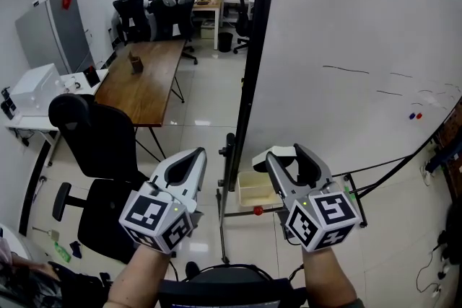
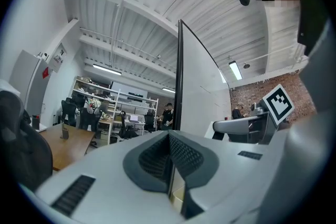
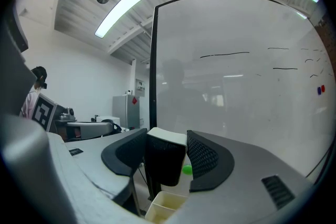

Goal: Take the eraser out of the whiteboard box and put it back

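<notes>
The right gripper (image 1: 285,154), clamped on the eraser (image 3: 165,160), should lower it level into the whiteboard box (image 1: 244,191) below before letting go (the left gripper (image 1: 189,159) is clenched, empty).

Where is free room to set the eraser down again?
The box below the eraser in the right gripper, by the whiteboard frame, looks empty inside: the nearest free spot. The wooden table is bare but for a small dark thing near its far end. Crowded: the white desk at the left with its machines, and the black chair beside the left gripper.
</notes>
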Demonstrator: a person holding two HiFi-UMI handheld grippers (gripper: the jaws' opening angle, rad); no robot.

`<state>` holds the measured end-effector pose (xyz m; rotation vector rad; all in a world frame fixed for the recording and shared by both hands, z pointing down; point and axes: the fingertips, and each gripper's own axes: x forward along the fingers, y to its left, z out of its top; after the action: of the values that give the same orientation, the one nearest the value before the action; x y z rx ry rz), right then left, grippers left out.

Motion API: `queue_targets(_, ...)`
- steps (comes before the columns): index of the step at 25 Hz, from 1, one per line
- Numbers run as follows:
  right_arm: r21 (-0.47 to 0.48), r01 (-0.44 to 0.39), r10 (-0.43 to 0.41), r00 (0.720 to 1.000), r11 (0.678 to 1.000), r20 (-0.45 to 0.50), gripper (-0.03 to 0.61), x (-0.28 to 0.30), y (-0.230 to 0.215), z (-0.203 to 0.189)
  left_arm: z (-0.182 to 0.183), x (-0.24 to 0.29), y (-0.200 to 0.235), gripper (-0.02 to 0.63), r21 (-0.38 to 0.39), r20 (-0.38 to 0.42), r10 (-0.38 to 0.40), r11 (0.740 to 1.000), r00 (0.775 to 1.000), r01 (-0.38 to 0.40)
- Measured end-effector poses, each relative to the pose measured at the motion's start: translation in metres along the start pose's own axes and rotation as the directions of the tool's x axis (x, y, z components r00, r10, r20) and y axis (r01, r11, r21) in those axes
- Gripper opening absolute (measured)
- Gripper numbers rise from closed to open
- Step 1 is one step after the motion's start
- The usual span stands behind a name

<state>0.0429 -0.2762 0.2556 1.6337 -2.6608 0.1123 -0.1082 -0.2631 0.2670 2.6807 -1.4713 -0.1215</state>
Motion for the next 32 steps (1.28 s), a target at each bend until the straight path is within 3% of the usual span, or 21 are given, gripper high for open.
queue_targets(20,0.010,-0.012,0.012,1.000,1.000,-0.012,0.256,-0.006,-0.003,-0.009,-0.008,-0.003,0.000,0.032,-0.005,0.016,0.072,0.997,0.997,-0.072)
queue_targets(32,0.011,-0.012,0.013,0.995,1.000,-0.097,0.256,0.004,-0.016,-0.070,-0.089,0.012,0.000,0.037,-0.031,-0.125,0.118,0.992,0.985,-0.123)
